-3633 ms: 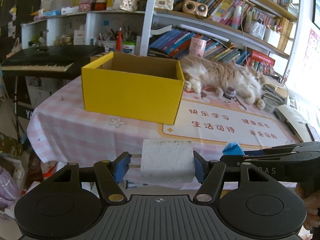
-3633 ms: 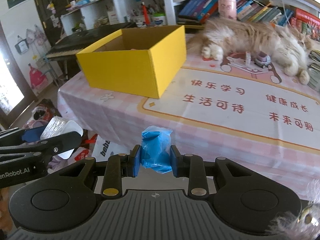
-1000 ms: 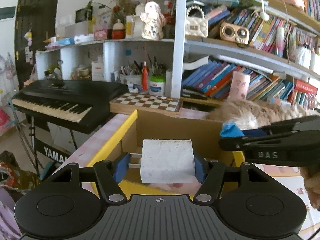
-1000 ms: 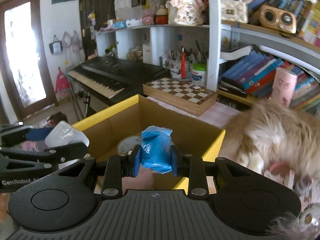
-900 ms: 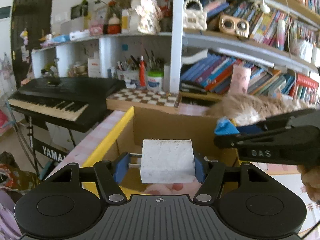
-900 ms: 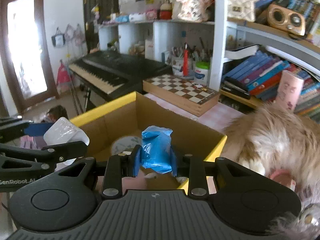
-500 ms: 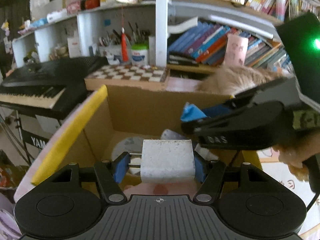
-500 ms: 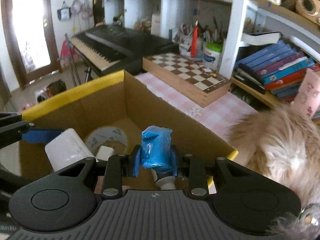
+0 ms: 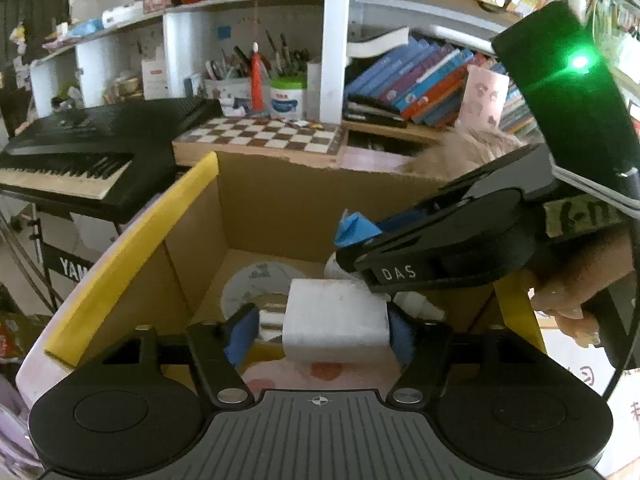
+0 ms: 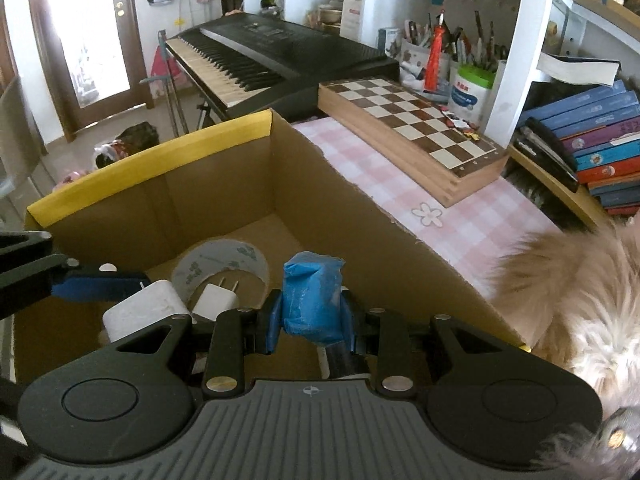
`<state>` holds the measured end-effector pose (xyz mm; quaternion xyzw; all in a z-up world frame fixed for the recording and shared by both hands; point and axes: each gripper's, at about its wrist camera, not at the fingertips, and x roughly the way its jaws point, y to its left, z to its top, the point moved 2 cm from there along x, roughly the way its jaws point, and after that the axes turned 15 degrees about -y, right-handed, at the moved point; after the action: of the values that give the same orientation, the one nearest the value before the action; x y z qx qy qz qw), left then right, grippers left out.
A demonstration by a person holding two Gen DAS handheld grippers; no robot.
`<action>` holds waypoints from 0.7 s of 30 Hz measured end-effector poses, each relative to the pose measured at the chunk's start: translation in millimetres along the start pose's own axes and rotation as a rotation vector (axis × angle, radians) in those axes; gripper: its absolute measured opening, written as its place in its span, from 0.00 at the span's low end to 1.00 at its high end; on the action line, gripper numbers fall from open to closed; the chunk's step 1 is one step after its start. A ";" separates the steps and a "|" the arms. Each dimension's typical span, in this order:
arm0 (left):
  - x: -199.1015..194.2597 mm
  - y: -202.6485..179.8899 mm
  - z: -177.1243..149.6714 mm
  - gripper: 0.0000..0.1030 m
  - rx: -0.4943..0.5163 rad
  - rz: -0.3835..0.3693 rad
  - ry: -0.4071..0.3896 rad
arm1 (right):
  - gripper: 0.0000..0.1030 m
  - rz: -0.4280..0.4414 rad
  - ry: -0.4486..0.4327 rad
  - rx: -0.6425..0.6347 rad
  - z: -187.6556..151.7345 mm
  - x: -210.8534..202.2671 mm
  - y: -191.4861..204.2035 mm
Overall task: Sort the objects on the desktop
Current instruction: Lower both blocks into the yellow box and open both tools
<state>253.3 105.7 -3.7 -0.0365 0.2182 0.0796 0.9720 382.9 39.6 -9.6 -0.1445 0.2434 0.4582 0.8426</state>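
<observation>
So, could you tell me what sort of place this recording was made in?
Most likely a lived-in home study or living room: crowded bookshelves, a keyboard piano, a chessboard on a pink checked tablecloth.

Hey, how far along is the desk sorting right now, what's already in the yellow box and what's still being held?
Done: a tape roll and a small white plug already lie in the yellow box.
In hand: over the box, the left gripper has just been opening, the white charger block still between its pads with a gap on one side; the right gripper is shut on a blue packet.
Left: dropping both in.
</observation>
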 end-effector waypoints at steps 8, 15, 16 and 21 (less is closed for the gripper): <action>-19.9 3.8 7.6 0.83 -0.015 0.031 -0.089 | 0.35 -0.015 -0.013 0.056 1.8 -2.5 -5.4; -37.3 1.2 12.7 0.85 0.001 0.035 -0.134 | 0.38 -0.037 -0.060 0.076 4.5 -19.9 -3.5; -39.5 0.9 13.2 0.85 0.002 0.033 -0.138 | 0.38 -0.042 -0.069 0.079 4.7 -23.7 -3.2; -52.9 -1.6 15.8 0.85 0.008 0.028 -0.163 | 0.39 -0.073 -0.103 0.081 4.4 -41.3 -0.3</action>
<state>213.1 98.5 33.3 -0.0228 0.1390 0.0948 0.9855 365.3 12.5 16.5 -0.0954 0.2126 0.4238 0.8753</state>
